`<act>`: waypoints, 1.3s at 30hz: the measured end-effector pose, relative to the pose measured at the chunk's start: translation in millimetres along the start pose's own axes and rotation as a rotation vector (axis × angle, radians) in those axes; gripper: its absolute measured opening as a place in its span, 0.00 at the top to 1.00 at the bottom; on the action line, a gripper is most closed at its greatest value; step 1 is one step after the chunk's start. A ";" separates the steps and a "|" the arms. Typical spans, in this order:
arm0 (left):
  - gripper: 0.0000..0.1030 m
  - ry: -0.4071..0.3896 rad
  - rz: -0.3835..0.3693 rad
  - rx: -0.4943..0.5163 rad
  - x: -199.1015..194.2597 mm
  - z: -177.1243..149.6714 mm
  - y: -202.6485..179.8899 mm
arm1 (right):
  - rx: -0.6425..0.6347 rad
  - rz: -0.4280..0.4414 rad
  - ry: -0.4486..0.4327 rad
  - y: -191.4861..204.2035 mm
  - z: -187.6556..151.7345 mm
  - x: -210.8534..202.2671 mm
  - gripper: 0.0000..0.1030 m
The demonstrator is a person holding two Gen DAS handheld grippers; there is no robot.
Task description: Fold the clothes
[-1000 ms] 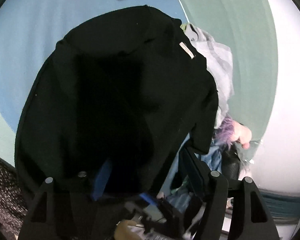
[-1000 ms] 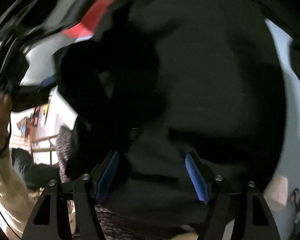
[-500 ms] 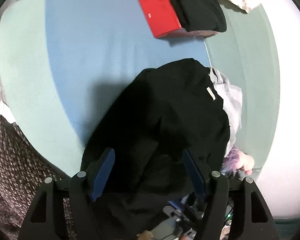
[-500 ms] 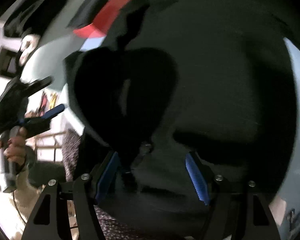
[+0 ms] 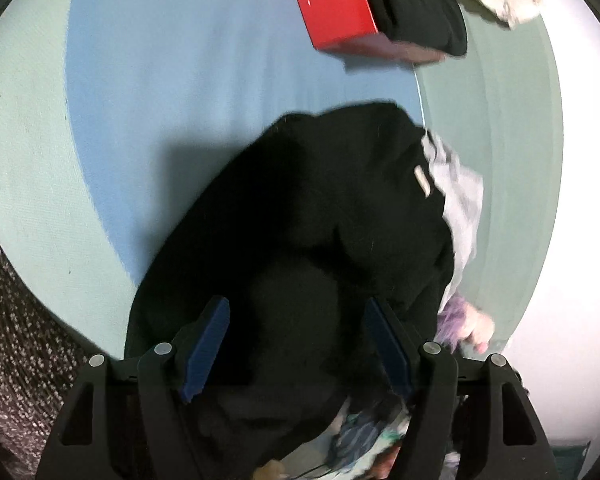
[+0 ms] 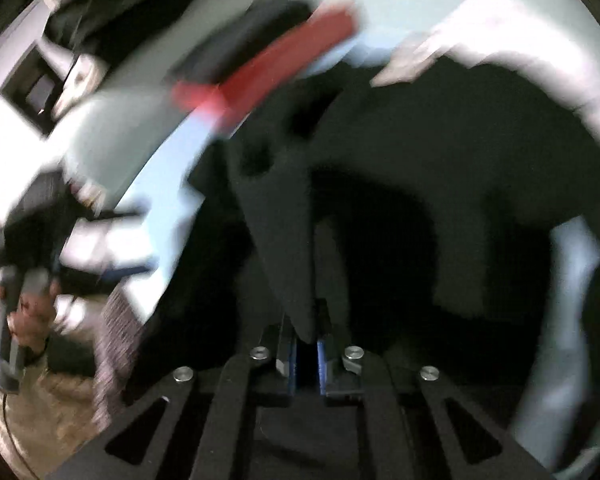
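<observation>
- the black garment [image 5: 320,220] lies heaped on the blue cloth [image 5: 180,80], filling the left wrist view from centre to 6 o'clock; a small pale tag [image 5: 422,181] sits on it toward 3 o'clock
- the right gripper [image 6: 307,356] has just been closing: half a second ago its blue pads stood wide over the garment, now they are pinched narrow on a raised fold of the black garment [image 6: 288,248], which stands up from the jaws toward 12 o'clock
- the left gripper [image 5: 298,344] hangs wide over the garment, pads not pressing it; a second ago the cloth filled its view, now more blue cloth shows at 10 and 12 o'clock
- only the left view shows the red box [image 5: 332,4] sharply at 1 o'clock, dark folded cloth on it, a grey garment [image 5: 460,200] at 3 o'clock
- only the right view, blurred, shows the person's hand [image 6: 24,312] holding the other gripper's handle at 8 o'clock
- open blue cloth lies from 9 to 12 o'clock in the left view; a speckled dark surface [image 5: 16,340] borders it at 8 o'clock
</observation>
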State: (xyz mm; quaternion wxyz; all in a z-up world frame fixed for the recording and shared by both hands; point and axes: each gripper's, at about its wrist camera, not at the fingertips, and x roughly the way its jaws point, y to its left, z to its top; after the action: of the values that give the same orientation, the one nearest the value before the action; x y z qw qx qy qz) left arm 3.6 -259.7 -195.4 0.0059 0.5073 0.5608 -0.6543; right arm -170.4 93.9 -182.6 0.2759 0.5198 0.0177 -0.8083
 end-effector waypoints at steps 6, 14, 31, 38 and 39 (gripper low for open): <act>0.31 -0.088 -0.081 -0.043 14.8 17.4 -16.0 | 0.048 -0.138 -0.151 -36.5 1.4 -73.6 0.88; 0.31 -0.068 -0.025 -0.051 53.9 34.8 -30.9 | 0.212 -0.047 0.142 -65.7 -78.0 -30.1 0.87; 0.62 -0.055 -0.002 -0.004 53.4 27.1 -4.4 | 0.112 0.077 0.049 -26.0 -10.5 -22.8 0.52; 0.59 -0.170 -0.049 -0.107 14.9 36.0 19.9 | -0.206 0.152 0.080 80.1 47.1 65.7 0.62; 0.59 -0.175 -0.052 -0.109 11.7 38.2 19.1 | -0.225 0.154 0.099 87.4 49.2 75.1 0.61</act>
State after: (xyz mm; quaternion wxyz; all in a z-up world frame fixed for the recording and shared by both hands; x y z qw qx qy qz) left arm -16.2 -288.5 -222.6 0.0655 0.4325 0.6059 -0.6645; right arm -193.8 -27.8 -201.2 0.3926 0.5247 0.0815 -0.7510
